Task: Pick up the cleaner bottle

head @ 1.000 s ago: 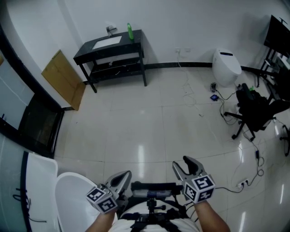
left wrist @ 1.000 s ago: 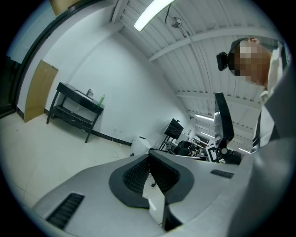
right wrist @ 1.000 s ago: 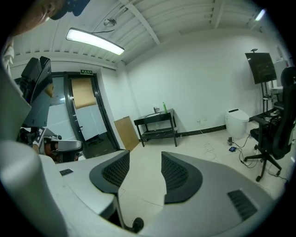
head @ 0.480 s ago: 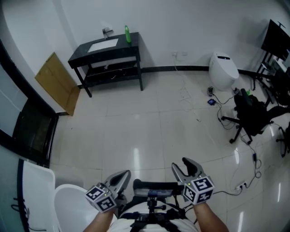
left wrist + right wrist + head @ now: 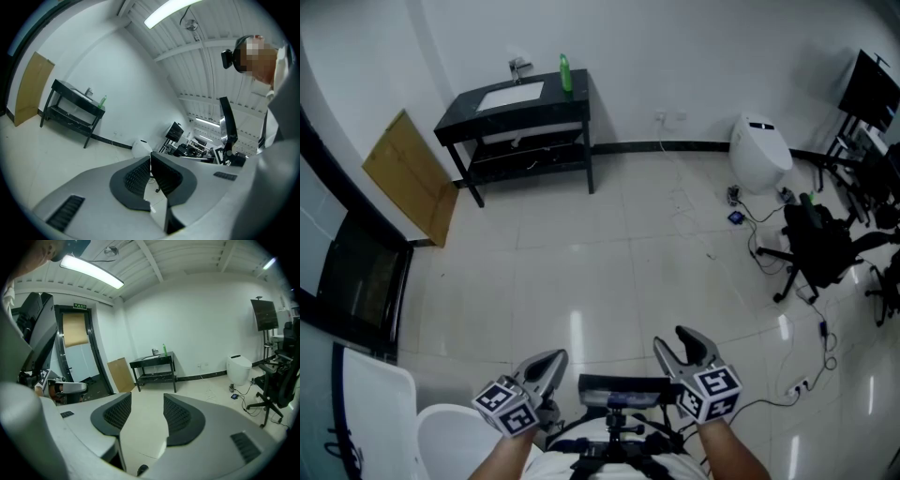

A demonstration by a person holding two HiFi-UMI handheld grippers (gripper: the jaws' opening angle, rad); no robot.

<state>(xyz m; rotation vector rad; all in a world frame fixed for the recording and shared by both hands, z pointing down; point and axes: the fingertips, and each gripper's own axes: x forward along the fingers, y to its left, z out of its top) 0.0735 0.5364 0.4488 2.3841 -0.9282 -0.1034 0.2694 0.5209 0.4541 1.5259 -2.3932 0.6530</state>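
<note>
White rounded object [image 5: 441, 433] at lower left sits further out of head view than before; black table [image 5: 564, 101] shifted slightly left in frame. Green cleaner bottle [image 5: 565, 73] upright on table's far right corner by wall, well apart from both grippers. Left gripper [image 5: 551, 360] clenched, nothing between pads. Right gripper [image 5: 675, 337] released, jaws apart, only floor between them

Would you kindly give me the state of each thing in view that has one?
cleaner bottle, upright on the black table, untouched.
left gripper, shut, empty.
right gripper, open, empty.
toilet, lid down.
cardboard sheet, leaning against the wall.
office chair, upright.
</note>
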